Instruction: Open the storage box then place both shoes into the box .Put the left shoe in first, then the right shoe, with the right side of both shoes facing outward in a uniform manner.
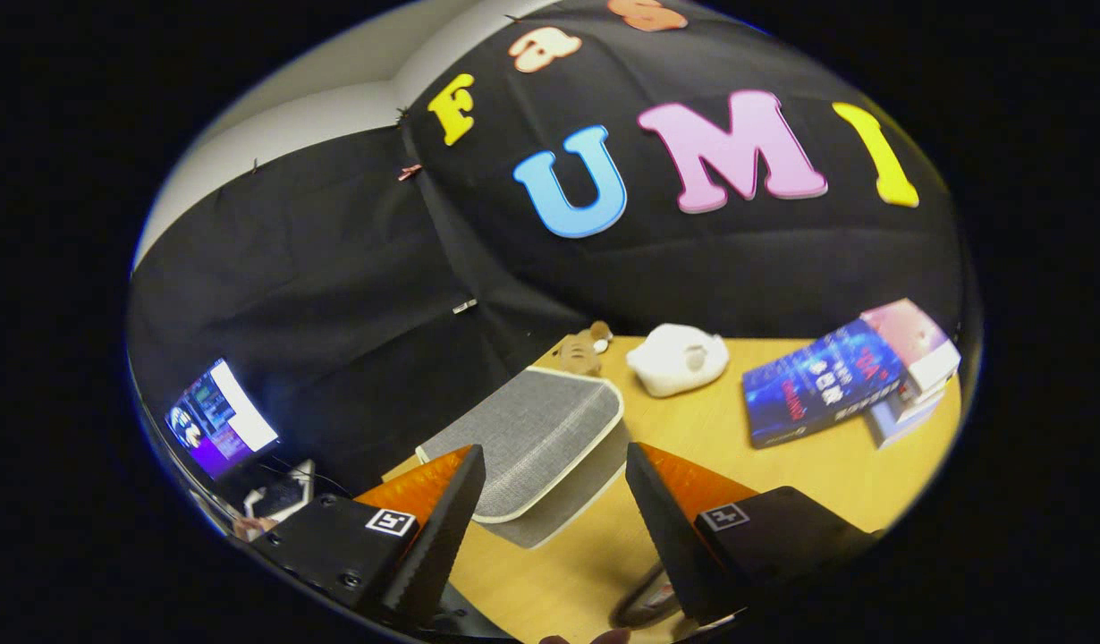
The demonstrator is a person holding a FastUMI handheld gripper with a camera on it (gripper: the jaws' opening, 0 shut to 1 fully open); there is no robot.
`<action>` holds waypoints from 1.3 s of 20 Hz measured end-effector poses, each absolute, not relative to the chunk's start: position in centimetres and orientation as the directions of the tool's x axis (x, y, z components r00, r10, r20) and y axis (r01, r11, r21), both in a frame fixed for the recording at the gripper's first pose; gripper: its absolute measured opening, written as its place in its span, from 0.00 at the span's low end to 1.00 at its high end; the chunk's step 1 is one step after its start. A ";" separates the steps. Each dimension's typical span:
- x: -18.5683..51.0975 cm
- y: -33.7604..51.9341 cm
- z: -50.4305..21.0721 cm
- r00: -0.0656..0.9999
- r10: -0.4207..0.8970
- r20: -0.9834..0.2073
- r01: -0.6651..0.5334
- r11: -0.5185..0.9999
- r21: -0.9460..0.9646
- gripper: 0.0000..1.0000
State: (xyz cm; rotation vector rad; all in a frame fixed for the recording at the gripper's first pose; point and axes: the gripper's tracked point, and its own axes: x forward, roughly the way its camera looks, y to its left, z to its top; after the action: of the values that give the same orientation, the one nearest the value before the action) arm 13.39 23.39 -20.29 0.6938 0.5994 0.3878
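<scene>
My gripper point(550, 514) is open, its two orange-and-black fingers spread wide above a wooden table point(782, 474), with nothing between them. Just ahead of the fingers, in the gap between the tips, lies the grey fabric storage box point(532, 443) with a white-trimmed lid, which is shut. Beyond the box, farther back on the table, rests a white shoe point(678, 359). A small brown plush toy point(581, 349) sits next to the box's far corner.
Beyond the right finger, a blue book point(818, 383) leans on a stack of books point(917, 358). A lit screen point(219, 419) glows off the table, past the left finger. The table's near left edge runs just under the box.
</scene>
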 end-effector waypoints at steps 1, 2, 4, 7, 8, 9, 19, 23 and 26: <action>13.8 24.3 -21.4 0.746 0.546 -0.381 -0.119 0.672 0.731 0.99; 14.1 25.3 -22.4 0.729 0.571 -0.377 -0.100 0.634 0.767 0.99; 14.9 27.3 -24.1 0.690 0.628 -0.360 -0.054 0.540 0.840 0.98; 15.7 30.6 -26.4 0.624 0.710 -0.328 0.034 0.394 0.918 0.98; 16.0 31.7 -27.2 0.607 0.726 -0.325 0.064 0.363 0.930 0.98; 16.1 32.6 -27.7 0.589 0.745 -0.313 0.086 0.327 0.941 0.98; 17.3 35.0 -28.2 0.617 0.776 -0.128 0.297 -0.079 0.952 0.94; 17.4 33.9 -27.6 0.652 0.743 -0.150 0.296 -0.067 0.953 0.19; 18.2 33.9 -25.7 0.673 0.726 -0.143 0.259 -0.049 0.965 0.05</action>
State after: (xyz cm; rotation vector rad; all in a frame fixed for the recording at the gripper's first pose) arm 18.15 33.92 -25.68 1.6209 0.8213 0.4586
